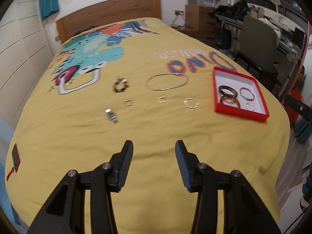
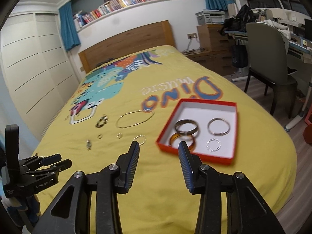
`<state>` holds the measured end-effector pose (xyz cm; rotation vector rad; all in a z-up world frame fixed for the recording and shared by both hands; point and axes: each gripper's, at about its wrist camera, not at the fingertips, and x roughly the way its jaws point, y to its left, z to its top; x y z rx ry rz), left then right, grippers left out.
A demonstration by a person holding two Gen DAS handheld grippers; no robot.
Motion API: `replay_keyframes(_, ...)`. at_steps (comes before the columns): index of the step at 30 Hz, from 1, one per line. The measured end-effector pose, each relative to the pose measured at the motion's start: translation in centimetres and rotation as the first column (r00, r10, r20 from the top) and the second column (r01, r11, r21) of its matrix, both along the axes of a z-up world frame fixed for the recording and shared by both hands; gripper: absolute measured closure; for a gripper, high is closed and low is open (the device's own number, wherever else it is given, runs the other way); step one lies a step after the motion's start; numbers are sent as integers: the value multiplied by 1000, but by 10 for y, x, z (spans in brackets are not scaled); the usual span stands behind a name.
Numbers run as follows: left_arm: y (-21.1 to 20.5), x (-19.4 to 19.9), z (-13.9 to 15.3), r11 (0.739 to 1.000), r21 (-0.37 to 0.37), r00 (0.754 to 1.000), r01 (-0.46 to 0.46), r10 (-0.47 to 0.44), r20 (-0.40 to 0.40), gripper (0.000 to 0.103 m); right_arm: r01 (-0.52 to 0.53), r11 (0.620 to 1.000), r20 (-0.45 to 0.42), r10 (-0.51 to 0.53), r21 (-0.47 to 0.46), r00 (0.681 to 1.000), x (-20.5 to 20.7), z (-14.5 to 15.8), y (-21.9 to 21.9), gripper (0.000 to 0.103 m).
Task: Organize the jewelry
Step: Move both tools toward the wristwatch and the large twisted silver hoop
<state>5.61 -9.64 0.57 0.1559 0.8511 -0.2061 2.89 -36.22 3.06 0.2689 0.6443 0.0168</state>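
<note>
On the yellow bedspread (image 1: 156, 128) stands a red box (image 1: 241, 114) with a white inside, holding a dark bangle (image 1: 228, 96), an amber bangle (image 1: 231, 105), a silver bangle (image 1: 247, 99) and a small sparkly ring (image 1: 250, 109). Left of it lie a sparkly hoop (image 1: 191, 107), two small rings (image 1: 161, 102) (image 1: 128, 105), a thin necklace loop (image 1: 165, 89), a beaded bracelet (image 1: 120, 85) and a watch (image 1: 111, 115). My left gripper (image 1: 154, 146) hangs open and empty above the bed's near end. My right gripper (image 2: 159, 147) is open and empty just short of the box (image 2: 195, 158).
A small red and black object (image 1: 15, 156) lies near the bed's left front corner. A wooden headboard (image 2: 126, 42) closes the far end. A grey chair (image 2: 267, 58) and a cluttered desk stand to the right, white wardrobe doors to the left.
</note>
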Motion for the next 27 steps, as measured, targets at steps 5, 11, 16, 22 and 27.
replay_keyframes(5,50,-25,1,997,-41,997,-70,71,24,60,-51,999,-4,51,-12,999,-8,0,27,59)
replay_keyframes(11,84,-36,-2,991,-41,991,-131,131,16,60,-116,993,-7,116,-33,993,-8,-2,57,59)
replay_keyframes(16,104,-30,-10,982,-70,984,-177,177,-3,60,-149,988,-19,149,-46,989,-4,-7,73,59)
replay_keyframes(22,118,-18,-26,975,-80,978,-210,207,-40,60,-165,985,-43,163,-42,986,7,-20,81,59)
replay_keyframes(27,123,-1,-41,972,-80,974,-219,214,-68,60,-177,984,-78,174,-27,982,25,-37,88,59)
